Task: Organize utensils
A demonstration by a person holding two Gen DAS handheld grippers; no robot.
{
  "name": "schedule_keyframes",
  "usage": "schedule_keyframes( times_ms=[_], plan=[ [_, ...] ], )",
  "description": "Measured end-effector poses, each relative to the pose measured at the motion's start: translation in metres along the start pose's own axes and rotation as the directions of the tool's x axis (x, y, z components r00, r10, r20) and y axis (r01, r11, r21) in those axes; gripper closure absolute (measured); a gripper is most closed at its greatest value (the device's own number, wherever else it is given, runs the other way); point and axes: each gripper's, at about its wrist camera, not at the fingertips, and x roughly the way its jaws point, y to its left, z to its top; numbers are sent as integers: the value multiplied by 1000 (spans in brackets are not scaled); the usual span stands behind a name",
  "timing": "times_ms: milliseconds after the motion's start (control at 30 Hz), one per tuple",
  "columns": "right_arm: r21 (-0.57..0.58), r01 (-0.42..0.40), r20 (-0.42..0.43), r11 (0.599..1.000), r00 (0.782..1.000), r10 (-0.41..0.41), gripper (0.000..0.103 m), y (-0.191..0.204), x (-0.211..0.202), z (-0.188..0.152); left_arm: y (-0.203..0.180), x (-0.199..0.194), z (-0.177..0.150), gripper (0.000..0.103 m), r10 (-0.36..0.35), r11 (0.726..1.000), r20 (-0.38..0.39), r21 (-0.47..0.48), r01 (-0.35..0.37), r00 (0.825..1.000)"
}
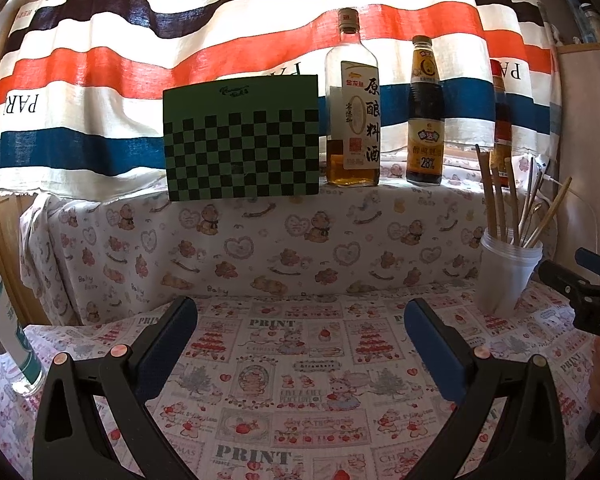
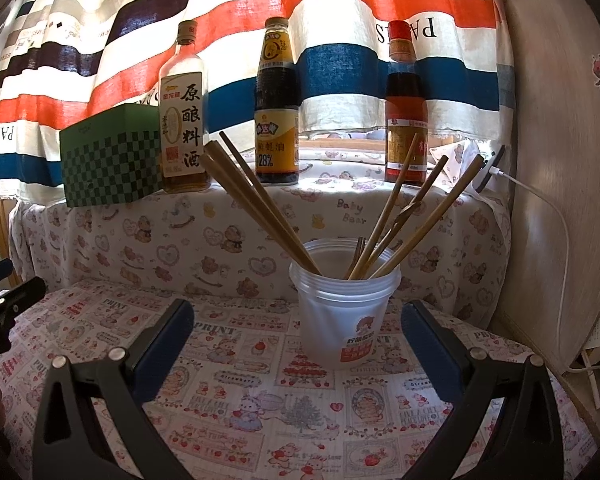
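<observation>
Evidently both are hovering wide open, empty: the left hand-held gripper (image 1: 300, 344) over bare tabletop (image 1: 300, 400), the right hand-held gripper (image 2: 296, 344) facing the cup (image 2: 342, 316) holding splayed chopsticks (image 2: 260, 208). I'd be pinching one stick high and lifting straight, so the light cup isn't tipping.

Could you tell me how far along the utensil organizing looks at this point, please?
Mostly done, it seems: the chopsticks and other utensils stand in the plastic cup. Nothing is in hand; the left gripper and right gripper are open and empty. No loose utensils show on the tablecloth.
</observation>
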Motion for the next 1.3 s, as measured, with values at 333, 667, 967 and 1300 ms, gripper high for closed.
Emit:
schedule_keyframes(
  times_ms=[333, 667, 967, 1300],
  plan=[
    [0, -1, 1, 1000, 1000, 1, 0, 1, 0, 0, -3, 0, -1, 0, -10, 1000, -8, 12, 10, 1000],
    [1, -2, -1, 1000, 1000, 2, 0, 1, 0, 0, -2, 1, 0, 0, -10, 1000, -13, 9, 10, 1000],
    [2, -1, -2, 1000, 1000, 1, 0, 1, 0, 0, -2, 1, -1, 0, -12, 1000, -8, 11, 12, 1000],
    [2, -1, -2, 1000, 1000, 1, 0, 1, 0, 0, -2, 1, -1, 0, -9, 1000, -9, 9, 10, 1000]
  ],
)
